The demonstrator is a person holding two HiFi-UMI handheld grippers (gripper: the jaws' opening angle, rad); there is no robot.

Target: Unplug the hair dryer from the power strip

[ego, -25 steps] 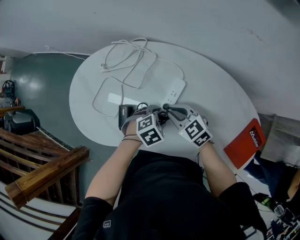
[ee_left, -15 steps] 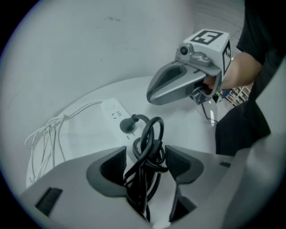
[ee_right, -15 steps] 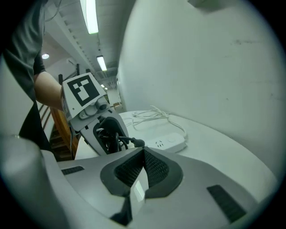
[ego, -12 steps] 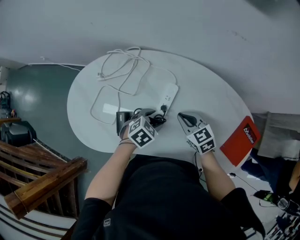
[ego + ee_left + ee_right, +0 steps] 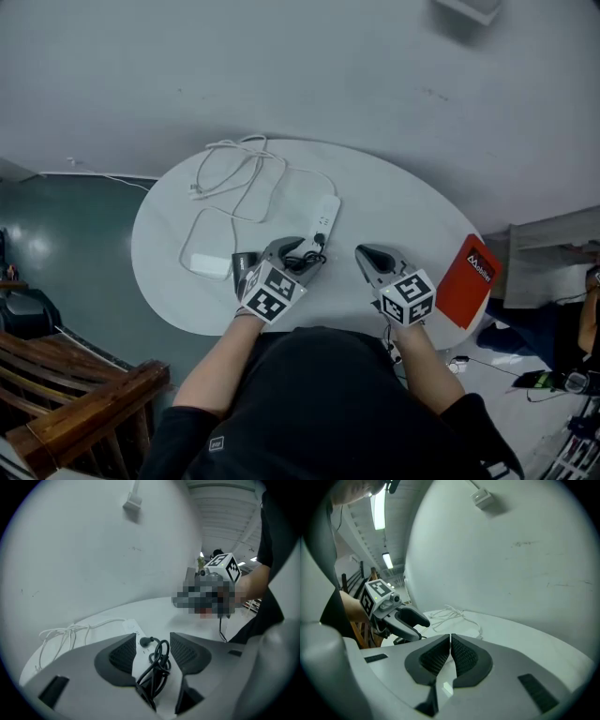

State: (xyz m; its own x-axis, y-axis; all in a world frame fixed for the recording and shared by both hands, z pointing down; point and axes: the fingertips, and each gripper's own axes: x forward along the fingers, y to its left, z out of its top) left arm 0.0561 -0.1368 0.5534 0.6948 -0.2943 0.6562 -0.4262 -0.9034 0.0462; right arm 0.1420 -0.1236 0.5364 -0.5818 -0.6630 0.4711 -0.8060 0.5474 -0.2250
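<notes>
Left gripper (image 5: 295,255) (image 5: 153,638) is held over the table's (image 5: 403,206) near edge, left of centre. Jaws are closing. Black cord (image 5: 307,253) (image 5: 159,660) is seen looped between them, but no pad is pressed on it.

Right gripper (image 5: 364,253) (image 5: 450,637) is held beside it, clear of the table top. Jaws are clenched together and nothing is gripped.

Hair dryer (image 5: 244,264) is laid at the near edge and partly covered by the left gripper.

Power strip (image 5: 324,216) (image 5: 132,627) is placed around the table's middle, with its near end just beyond the left jaws. Plug (image 5: 143,641) is seen on the strip. Whether it is seated in a socket cannot be told.

White cable (image 5: 234,169) (image 5: 70,632) (image 5: 450,613) is coiled toward the far-left edge. A red item (image 5: 472,274) is seen at the right edge.
</notes>
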